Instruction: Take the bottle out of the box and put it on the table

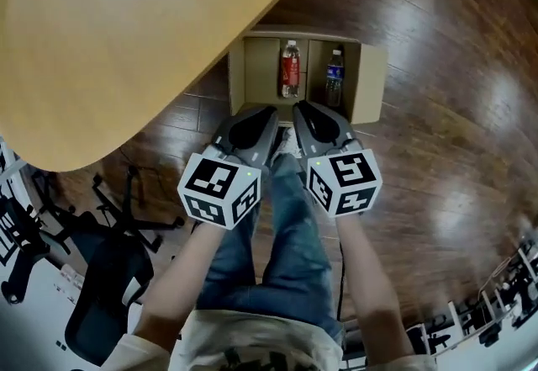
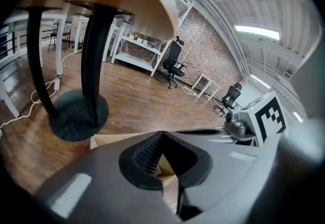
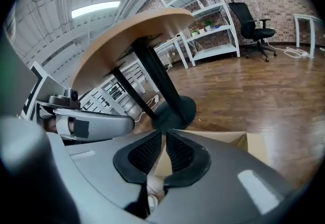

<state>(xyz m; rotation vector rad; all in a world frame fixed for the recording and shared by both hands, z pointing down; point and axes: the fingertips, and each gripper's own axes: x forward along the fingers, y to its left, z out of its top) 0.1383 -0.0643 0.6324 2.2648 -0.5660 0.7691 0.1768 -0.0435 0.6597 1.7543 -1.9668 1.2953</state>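
The cardboard box sits open on the wooden floor, just past the rim of the round table, whose edge comes close to the box's left corner in the head view. A divider splits the box in two: a red-labelled bottle stands in the left compartment and a blue-labelled bottle in the right, both upright and both inside. Nothing lies over them. The table's dark pedestal rises from the floor beyond the box. A black office chair stands low on my left, well apart from the box, and more chairs and white shelving line the brick wall further off.

Both forearms reach forward side by side over the person's jeans, marker cubes upward, both tools slanting down toward the near wall of the box. The left gripper points at the red bottle's side, short of it, its tips pressed together on nothing. The right gripper hangs just beside it, aimed between the two bottles — its ribbed pads stand only a thin slit apart, empty.
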